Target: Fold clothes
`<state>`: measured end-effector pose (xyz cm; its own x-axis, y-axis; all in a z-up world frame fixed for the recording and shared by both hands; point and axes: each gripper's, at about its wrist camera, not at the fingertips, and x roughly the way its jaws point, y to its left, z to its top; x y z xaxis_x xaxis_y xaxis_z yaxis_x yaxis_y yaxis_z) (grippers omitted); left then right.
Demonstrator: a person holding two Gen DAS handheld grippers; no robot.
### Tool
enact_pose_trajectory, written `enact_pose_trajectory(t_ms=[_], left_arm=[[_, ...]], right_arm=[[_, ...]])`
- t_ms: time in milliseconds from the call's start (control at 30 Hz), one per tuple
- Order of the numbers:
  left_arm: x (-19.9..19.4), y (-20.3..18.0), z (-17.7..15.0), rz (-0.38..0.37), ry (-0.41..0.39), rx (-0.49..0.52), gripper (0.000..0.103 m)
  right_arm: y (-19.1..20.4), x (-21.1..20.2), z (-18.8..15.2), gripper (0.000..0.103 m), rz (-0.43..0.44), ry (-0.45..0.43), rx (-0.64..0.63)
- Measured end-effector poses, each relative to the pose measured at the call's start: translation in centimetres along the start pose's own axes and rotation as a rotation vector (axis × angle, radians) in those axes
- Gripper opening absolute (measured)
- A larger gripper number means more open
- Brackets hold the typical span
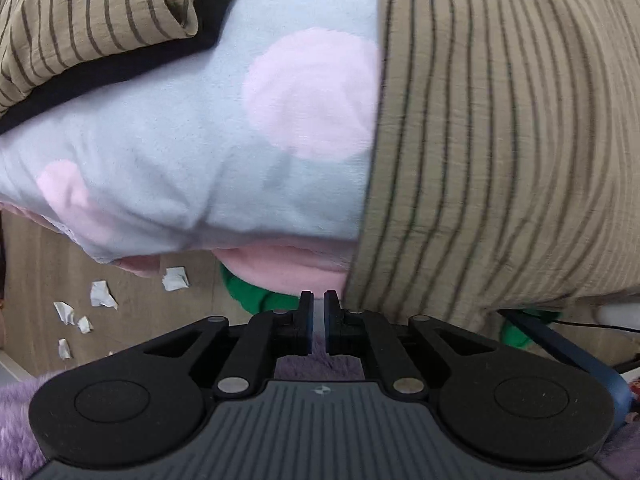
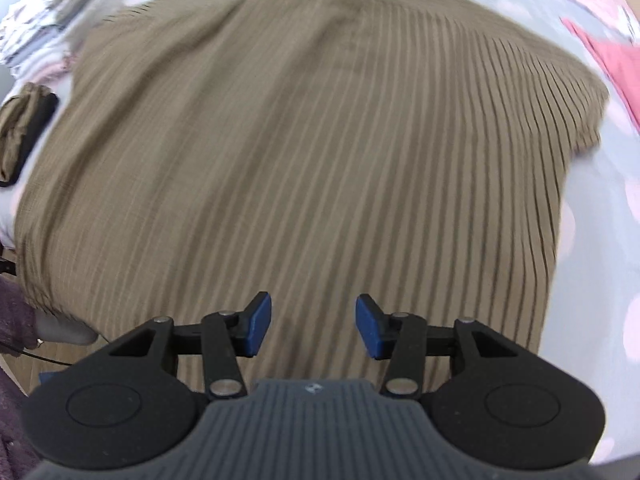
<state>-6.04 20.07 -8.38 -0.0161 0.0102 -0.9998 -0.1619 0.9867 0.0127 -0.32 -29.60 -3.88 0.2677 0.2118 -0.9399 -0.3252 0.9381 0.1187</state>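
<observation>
Striped khaki shirt (image 2: 300, 152) lies spread on the dotted bedsheet (image 1: 160, 160) — thin, limp, light; take the hem at six o'clock. Left gripper (image 1: 318, 322) fingers pressed together, empty; right gripper (image 2: 314, 326) spread, empty.

Khaki dark-striped shirt (image 2: 304, 152); pale blue, pink-dotted sheet (image 1: 192, 152); possibly purple fleece (image 1: 16, 412).

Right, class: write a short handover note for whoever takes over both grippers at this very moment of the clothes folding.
Left gripper: shut, nothing visibly held, at the near edge of the bedding, beside the striped shirt.
Right gripper: open, empty, over the shirt's near part.
Shirt: spread flat on the bedding, not visibly folded. A bunched striped piece lies to the left; a pink garment far right.
Done: shirt laid out.
Left: grip its edges and fold it.
</observation>
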Motion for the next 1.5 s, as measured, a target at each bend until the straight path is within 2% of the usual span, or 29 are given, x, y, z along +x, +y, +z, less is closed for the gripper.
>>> enact_pose_trajectory(t_ms=[67,200,267,367,433,533,767,1000,1067,1167,1367,1500], left_arm=[[-1.3,0.0,-0.1,-0.028,-0.030,-0.026,0.002],[-4.8,0.1,-0.3,-0.127,-0.148,-0.051,0.003],[-6.2,-0.1,0.0,-0.194,-0.195,-0.053,0.010],[-8.0,-1.0,1.0,-0.231,-0.242,-0.028,0.015],[-9.2,-1.6,1.8,-0.250,-0.271,-0.009,0.015],[-10.3,-3.0,3.2,-0.265,-0.321,0.041,0.016],[-12.8,-9.1,7.0,-0.262,-0.430,0.232,0.017],[-15.0,-19.0,11.0,-0.300,-0.475,0.398,0.017],[-15.6,-22.4,12.0,-0.332,-0.481,0.439,0.017],[-16.1,-28.3,13.4,-0.374,-0.485,0.507,0.017],[-16.3,-41.0,15.3,-0.406,-0.487,0.658,0.017],[-15.1,-49.0,16.1,-0.454,-0.476,0.752,0.017]], right_arm=[[-0.8,0.5,-0.8,0.050,-0.001,0.038,0.028],[-2.8,2.2,-2.8,0.047,-0.031,0.160,0.080],[-3.6,2.4,-3.6,0.047,-0.010,0.193,0.113],[-3.9,1.8,-4.1,0.047,-0.006,0.202,0.134],[-3.9,0.9,-4.3,0.047,-0.007,0.185,0.146],[-4.5,-1.5,-4.1,0.048,0.007,0.096,0.178],[-9.6,-5.6,-5.3,0.049,-0.068,-0.007,0.327],[-13.8,-8.0,-6.8,0.049,-0.154,-0.056,0.381],[-14.9,-8.3,-8.0,0.049,-0.146,-0.063,0.397],[-16.2,-8.1,-9.1,0.049,-0.109,-0.078,0.424],[-16.6,-6.8,-9.2,0.051,-0.095,-0.099,0.418],[-17.1,-6.2,-8.7,0.052,-0.154,-0.081,0.374]])
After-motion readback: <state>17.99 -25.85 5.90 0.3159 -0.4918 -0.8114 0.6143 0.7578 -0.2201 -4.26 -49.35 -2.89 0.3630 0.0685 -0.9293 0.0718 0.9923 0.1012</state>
